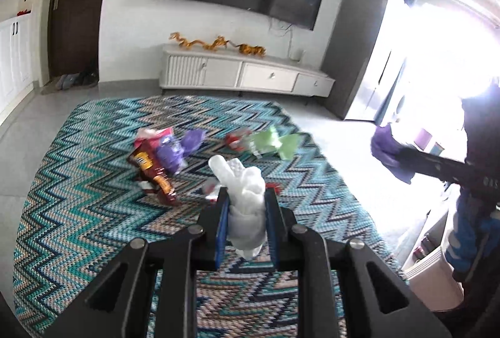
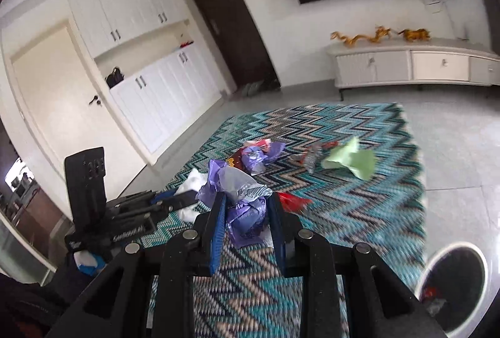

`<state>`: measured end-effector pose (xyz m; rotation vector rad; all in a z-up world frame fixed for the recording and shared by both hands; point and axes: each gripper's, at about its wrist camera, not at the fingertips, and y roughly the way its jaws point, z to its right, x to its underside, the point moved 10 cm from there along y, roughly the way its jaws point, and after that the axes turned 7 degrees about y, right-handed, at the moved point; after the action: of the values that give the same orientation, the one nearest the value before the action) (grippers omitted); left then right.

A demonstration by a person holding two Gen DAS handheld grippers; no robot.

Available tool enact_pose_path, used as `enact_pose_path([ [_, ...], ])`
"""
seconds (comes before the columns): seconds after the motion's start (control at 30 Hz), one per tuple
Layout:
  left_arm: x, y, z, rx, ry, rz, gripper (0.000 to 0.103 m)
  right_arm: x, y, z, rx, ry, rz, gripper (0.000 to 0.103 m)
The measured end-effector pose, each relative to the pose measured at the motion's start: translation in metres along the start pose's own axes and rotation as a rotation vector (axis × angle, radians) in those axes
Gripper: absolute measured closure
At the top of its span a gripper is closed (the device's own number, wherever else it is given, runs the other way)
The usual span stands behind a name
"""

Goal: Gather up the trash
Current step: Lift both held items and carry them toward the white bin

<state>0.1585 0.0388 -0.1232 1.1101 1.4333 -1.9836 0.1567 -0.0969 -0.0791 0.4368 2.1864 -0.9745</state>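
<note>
Left gripper [image 1: 247, 197] is clamped on a crumpled white tissue [image 1: 242, 181], lifted clear of the zigzag rug [image 1: 93, 197] so it can be carried. Wrappers [image 1: 156, 159] and a green paper [image 1: 275, 142] lie mid-rug, uncollected. Right gripper [image 2: 247, 206] pinches a purple wrapper [image 2: 247, 213], raised too, likely bound for the bin [image 2: 481, 281] at the far right.

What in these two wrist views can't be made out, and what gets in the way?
- Trash bin, right wrist view: cut off by the lens edge; contents dark, only red and silvery scraps show.
- Red wrapper, left wrist view: mostly hidden behind the left gripper and its white tissue.
- Balcony doorway, left wrist view: washed out by glare.
- Purple wrapper in the right gripper: print too blurred to read.
</note>
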Motion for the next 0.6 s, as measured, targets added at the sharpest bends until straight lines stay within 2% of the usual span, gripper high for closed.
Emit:
enact_pose_path([
  [0.3, -0.008, -0.008, 0.049, 0.073, 0.028, 0.032, 0.083, 0.022, -0.087, 0.023, 0.104, 0.064, 0.125, 0.078],
  [0.6, -0.010, -0.013, 0.086, 0.121, 0.061, 0.036, 0.083, 0.043, -0.134, 0.042, 0.155, 0.122, 0.200, 0.078],
])
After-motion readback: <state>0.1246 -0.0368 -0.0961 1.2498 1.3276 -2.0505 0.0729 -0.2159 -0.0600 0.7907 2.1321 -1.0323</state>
